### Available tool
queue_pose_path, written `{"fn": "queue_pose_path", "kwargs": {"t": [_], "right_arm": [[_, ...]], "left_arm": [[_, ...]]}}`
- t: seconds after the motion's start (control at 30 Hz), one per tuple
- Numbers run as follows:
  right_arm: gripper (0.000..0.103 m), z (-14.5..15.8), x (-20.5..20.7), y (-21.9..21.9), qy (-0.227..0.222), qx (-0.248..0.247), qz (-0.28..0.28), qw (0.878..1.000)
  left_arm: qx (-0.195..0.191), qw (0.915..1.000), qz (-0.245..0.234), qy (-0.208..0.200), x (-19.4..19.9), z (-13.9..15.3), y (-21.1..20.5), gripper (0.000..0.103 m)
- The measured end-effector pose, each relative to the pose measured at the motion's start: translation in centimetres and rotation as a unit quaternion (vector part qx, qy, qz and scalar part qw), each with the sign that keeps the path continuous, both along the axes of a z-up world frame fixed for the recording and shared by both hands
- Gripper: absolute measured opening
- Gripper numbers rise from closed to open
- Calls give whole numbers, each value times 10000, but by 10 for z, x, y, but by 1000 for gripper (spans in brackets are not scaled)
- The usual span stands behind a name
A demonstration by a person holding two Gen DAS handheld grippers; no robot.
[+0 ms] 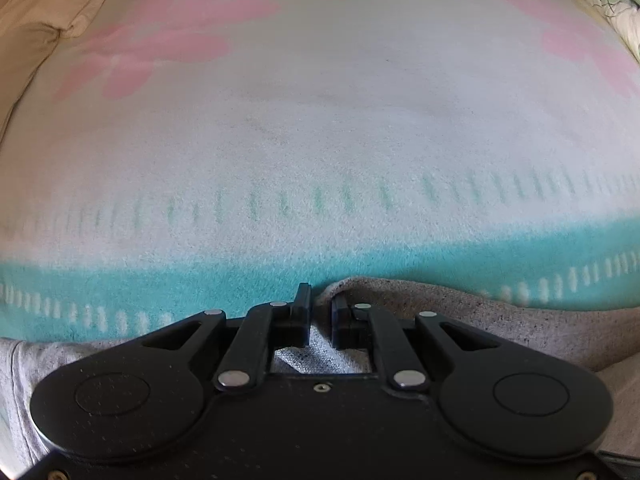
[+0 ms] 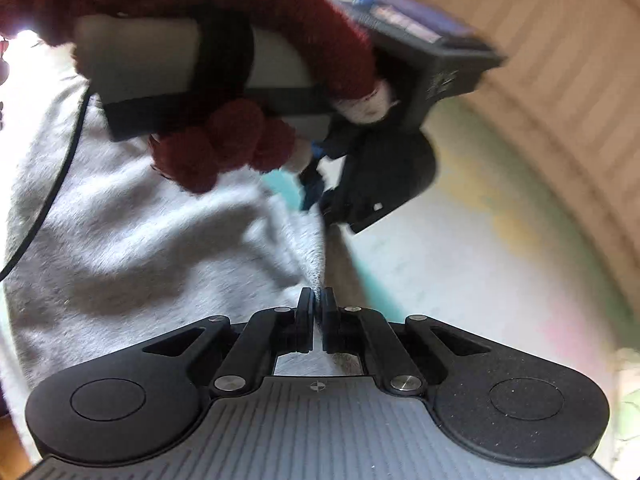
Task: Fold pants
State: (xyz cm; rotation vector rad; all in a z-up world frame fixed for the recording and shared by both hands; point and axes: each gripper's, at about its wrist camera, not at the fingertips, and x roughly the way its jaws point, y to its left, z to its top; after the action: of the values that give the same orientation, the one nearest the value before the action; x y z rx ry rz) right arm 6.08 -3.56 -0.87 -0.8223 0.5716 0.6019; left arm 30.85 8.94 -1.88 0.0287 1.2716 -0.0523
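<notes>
Left gripper point(image 1: 320, 314), bottom centre of its view: jaws narrow, a raised edge of the grey pants point(image 1: 460, 320) between the fingers; whether the pads press it, cannot tell. Pants lie along the lower frame on a blanket point(image 1: 320, 120) with pink flowers and a teal band. Right gripper point(image 2: 318, 310), lower centre: jaws nearly together, pinching a fold of pants. Upper left there, a red-gloved hand point(image 2: 224, 136) grips the other tool's handle.

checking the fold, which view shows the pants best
The right wrist view: the grey pants fill its left half, an edge pinched in the right gripper. The left wrist view shows only a strip by the left gripper.
</notes>
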Motion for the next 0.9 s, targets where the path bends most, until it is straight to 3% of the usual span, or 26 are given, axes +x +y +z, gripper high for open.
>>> {"fn": "queue_pose_path", "kwargs": {"t": [0.17,0.27,0.37,0.47,0.63,0.77,0.9], "right_arm": [[5,4,-11,-3,-54,379,42,9993],[5,3,-13,5,61,292,107,9995],[5,-2,2,2,425,301,-113,9986],[5,-10,27,-6,831,319,-608,9942],[5,-21,70,-40,1258,723,-1716,9744],[5,-15,88,-57,1298,1022,-2172,9620],[5,1,100,-86,1731,1777,-2623,9326]], "left_arm": [[-552,9965,558,270,9,3,17,17],[-616,9956,651,280,13,3,20,20],[-605,9951,784,-6,16,9,18,26],[-322,9939,923,-503,16,28,19,26],[-419,9940,529,-857,-12,48,9,30],[-457,9962,136,-731,-40,42,-9,30],[-514,9962,-290,-637,-55,36,-24,30]]}}
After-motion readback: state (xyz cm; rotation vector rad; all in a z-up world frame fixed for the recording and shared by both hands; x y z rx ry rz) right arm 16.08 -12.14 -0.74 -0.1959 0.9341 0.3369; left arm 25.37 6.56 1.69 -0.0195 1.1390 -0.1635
